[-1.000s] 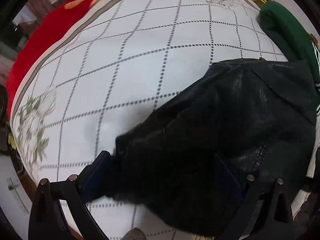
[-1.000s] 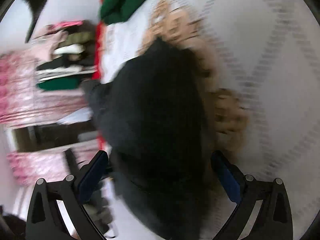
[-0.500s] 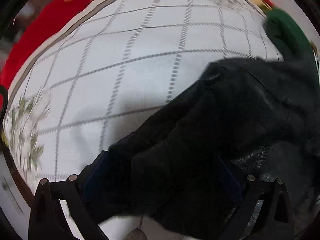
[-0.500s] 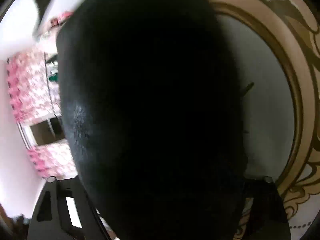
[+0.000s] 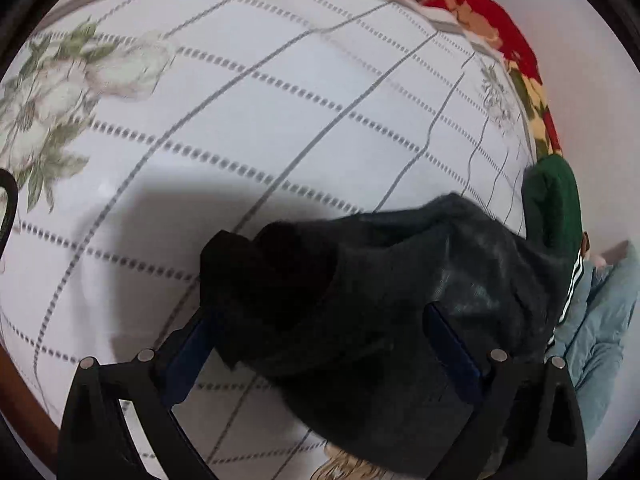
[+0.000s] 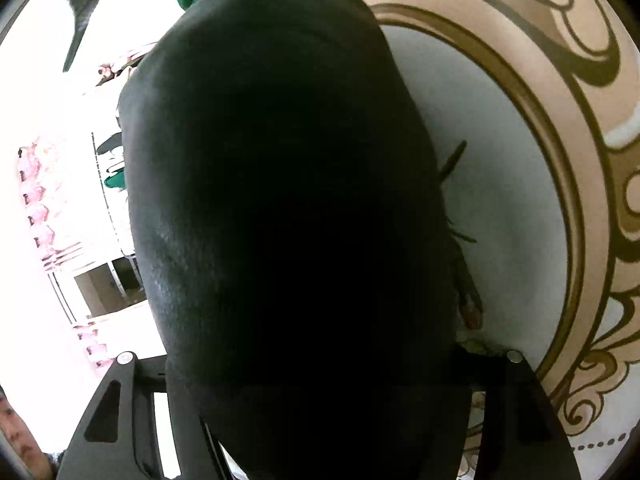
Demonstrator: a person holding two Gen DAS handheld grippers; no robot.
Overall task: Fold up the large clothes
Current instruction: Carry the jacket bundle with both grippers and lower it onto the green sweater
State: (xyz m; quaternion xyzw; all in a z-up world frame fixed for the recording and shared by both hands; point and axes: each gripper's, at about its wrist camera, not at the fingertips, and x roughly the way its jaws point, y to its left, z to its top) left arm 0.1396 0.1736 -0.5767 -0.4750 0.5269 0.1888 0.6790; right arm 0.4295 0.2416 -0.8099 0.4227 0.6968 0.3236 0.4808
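Note:
A large black jacket (image 5: 380,300) lies over my left gripper (image 5: 320,344), whose blue-padded fingers (image 5: 188,356) stand wide apart with the cloth bunched between and over them, lifted above the white checked bed cover (image 5: 280,100). In the right wrist view the same black jacket (image 6: 288,208) fills the middle and hangs over my right gripper (image 6: 316,420). Its fingers are hidden under the cloth, so I cannot tell how they stand.
A green garment (image 5: 556,204) with white stripes lies at the right edge of the bed, with pale blue cloth (image 5: 600,320) beside it. A red flowered blanket (image 5: 480,4) borders the bed. The right view shows a beige ornate ring pattern (image 6: 560,128) and pink shelves (image 6: 44,216).
The left gripper has lifted and swung left with the jacket, which now bunches over it. The jacket came to cover the right view half a second ago and still does.

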